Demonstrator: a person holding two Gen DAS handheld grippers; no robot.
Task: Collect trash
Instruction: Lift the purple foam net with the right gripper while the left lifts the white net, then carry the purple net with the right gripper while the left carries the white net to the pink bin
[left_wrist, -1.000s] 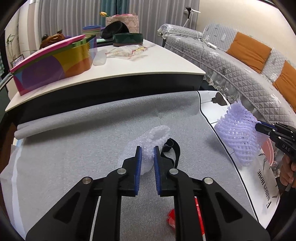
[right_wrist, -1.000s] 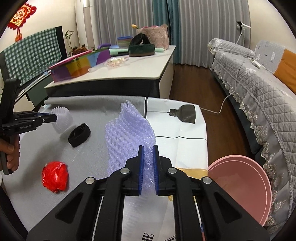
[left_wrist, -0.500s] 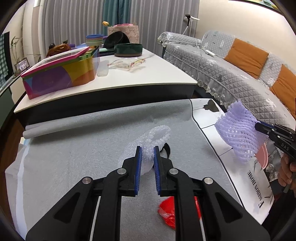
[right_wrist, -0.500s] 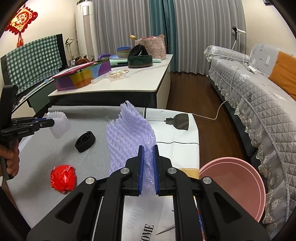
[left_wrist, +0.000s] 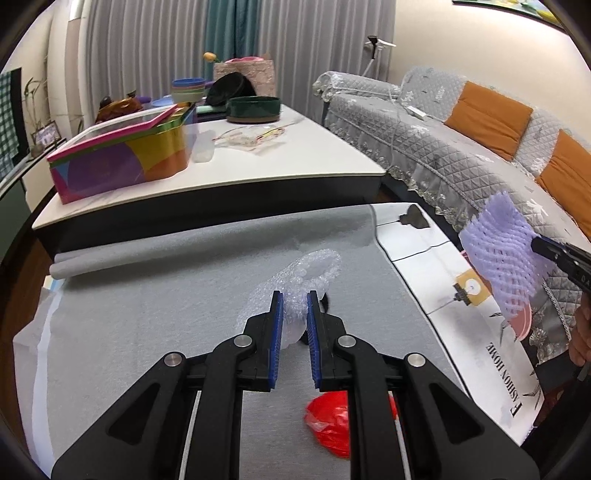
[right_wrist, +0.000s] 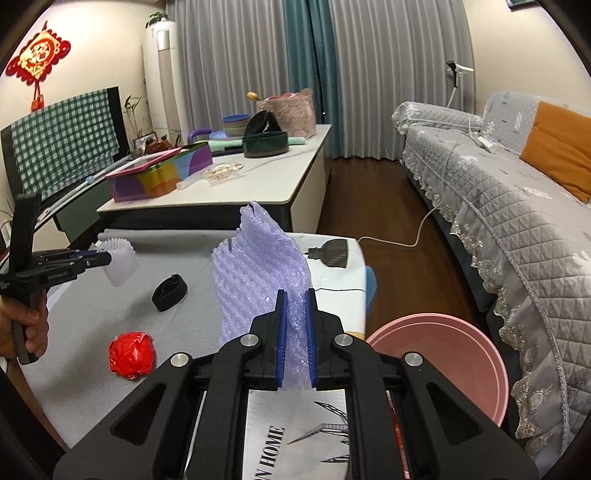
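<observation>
My left gripper is shut on a white foam fruit net and holds it above the grey mat; the net also shows in the right wrist view. My right gripper is shut on a purple foam net, lifted near the table's right edge; it shows in the left wrist view. A red crumpled wrapper and a black band lie on the mat. A pink bin stands on the floor right of the table.
A grey mat covers the low table, with a white printed cloth on its right part. A white table with a colourful box stands behind. A grey sofa runs along the right.
Both grippers have risen and drawn back with their nets. The white net now hangs higher above the mat, and the pink bin shows more fully by the right gripper.
</observation>
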